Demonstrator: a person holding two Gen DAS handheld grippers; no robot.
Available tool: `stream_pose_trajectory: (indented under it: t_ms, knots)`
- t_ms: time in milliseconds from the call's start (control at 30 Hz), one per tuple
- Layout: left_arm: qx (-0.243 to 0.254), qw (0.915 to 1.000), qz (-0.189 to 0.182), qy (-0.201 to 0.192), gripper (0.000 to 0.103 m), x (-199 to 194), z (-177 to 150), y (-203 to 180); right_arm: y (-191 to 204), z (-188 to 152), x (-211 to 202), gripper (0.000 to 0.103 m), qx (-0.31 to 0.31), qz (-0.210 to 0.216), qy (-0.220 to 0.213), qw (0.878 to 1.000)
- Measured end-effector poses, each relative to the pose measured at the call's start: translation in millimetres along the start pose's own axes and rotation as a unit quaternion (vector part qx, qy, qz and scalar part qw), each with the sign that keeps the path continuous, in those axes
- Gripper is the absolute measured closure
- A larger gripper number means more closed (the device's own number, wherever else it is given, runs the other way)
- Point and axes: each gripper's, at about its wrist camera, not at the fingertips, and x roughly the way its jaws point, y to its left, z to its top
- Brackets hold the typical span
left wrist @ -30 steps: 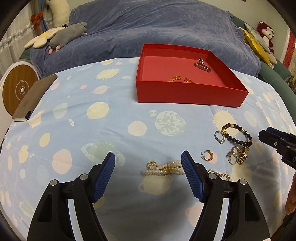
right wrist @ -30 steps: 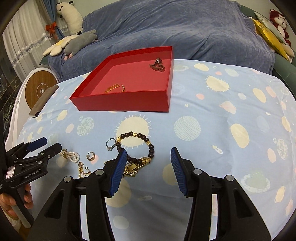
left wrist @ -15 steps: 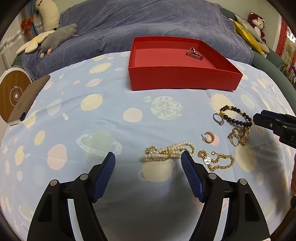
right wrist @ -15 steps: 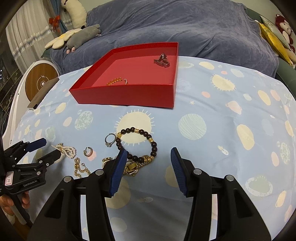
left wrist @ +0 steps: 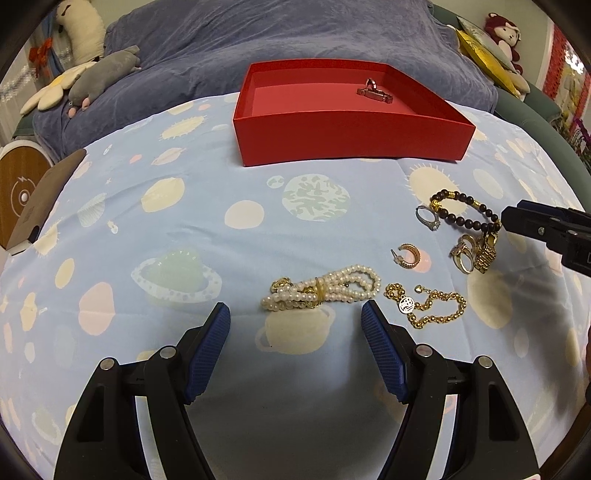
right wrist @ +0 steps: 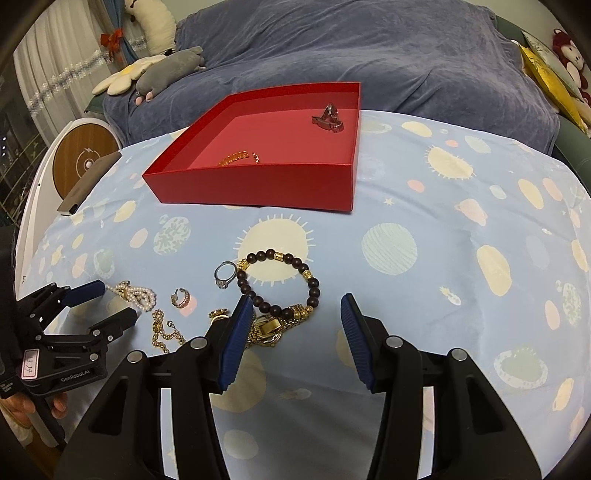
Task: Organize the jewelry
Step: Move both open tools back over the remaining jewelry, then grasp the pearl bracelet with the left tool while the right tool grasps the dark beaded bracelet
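My left gripper [left wrist: 295, 314] hangs open just short of a white pearl bracelet [left wrist: 321, 288] on the planet-print cloth. To its right lie a gold chain bracelet [left wrist: 428, 306], a gold hoop earring [left wrist: 408, 254], a silver ring [left wrist: 428, 218], a dark bead bracelet [left wrist: 461, 214] and a gold watch with rings [left wrist: 476, 251]. My right gripper [right wrist: 295, 306] is open over the near side of the dark bead bracelet [right wrist: 280, 284], its left finger above the gold watch [right wrist: 273, 328]. Behind stands the red box [right wrist: 258, 181], holding a gold chain [right wrist: 240, 157] and a metal clasp piece [right wrist: 328, 118].
A brown flat case [left wrist: 40, 206] lies at the cloth's left edge beside a round white device with a wooden top [left wrist: 22, 188]. A blue blanket [left wrist: 295, 33] and plush toys [left wrist: 99, 70] sit behind the box. A person's hand [right wrist: 22, 406] holds the left gripper [right wrist: 110, 302].
The left wrist view has levelled out and drawn back a little, so the pearl bracelet now lies ahead of the fingertips instead of between them. The right gripper has hardly shifted.
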Motion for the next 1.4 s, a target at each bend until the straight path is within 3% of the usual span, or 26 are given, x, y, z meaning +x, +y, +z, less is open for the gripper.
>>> stream_pose_trajectory:
  t_ms: [400,467,533,733,1200,1400]
  knots:
    - [-0.048,0.9985,0.024,-0.011,0.033,13,15,0,4,5,0,0.052,0.007,0.009,-0.002,1.000]
    - [-0.053,0.9982,0.024,-0.015,0.041,13,17,-2,7,6,-1,0.052,0.004,0.011,-0.004,1.000]
    - [-0.050,0.9984,0.019,-0.017,0.056,12,19,-4,8,7,-1,0.052,0.002,0.012,-0.005,1.000]
    - [-0.040,0.9990,0.004,-0.018,0.088,9,18,-7,4,6,8,0.053,0.007,0.011,0.008,1.000]
    - [-0.069,0.9972,-0.026,-0.010,0.090,0,19,7,-3,17,34,0.065,0.009,-0.015,0.021,1.000]
    - [-0.078,0.9965,-0.026,-0.011,0.090,-2,20,12,-2,15,44,0.077,-0.006,-0.035,0.026,0.999]
